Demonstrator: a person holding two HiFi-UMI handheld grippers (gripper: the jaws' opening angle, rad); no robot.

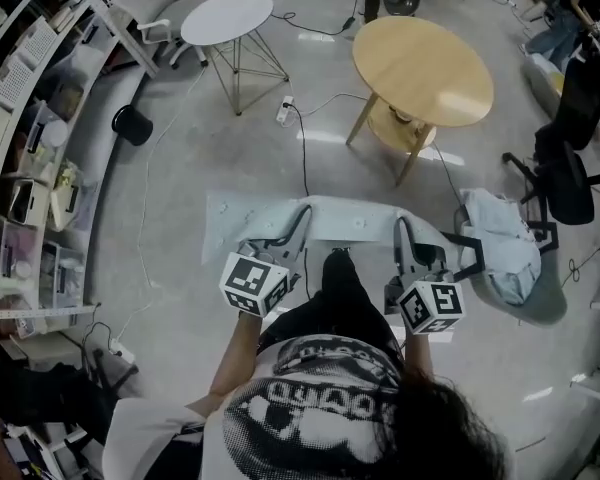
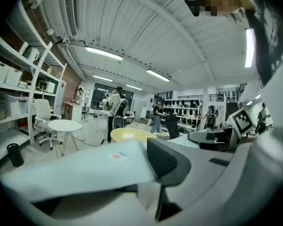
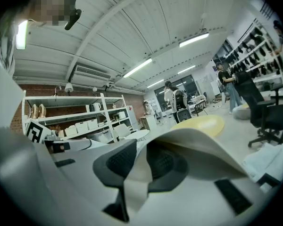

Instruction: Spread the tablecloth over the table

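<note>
Closest to me, both grippers are up in front of my chest, marker cubes facing the head camera. Left gripper (image 1: 298, 220) has its jaws pinched down on the tablecloth (image 1: 352, 218), clamping the near edge of the pale sheet. In the left gripper view the cloth (image 2: 85, 168) fans out leftward from the dark pad (image 2: 166, 160). Right gripper (image 1: 407, 233) is clamped too: in the right gripper view a fold of cloth (image 3: 198, 145) is squeezed between the two ribbed pads (image 3: 117, 164). The sheet hangs stretched between the two grippers, above the grey floor (image 1: 230, 158). Ahead stands the round wooden table (image 1: 423, 68), bare-topped and well apart from the cloth. A small white round table (image 1: 227, 16) sits further left, and a black office chair (image 1: 570, 158) at right.
</note>
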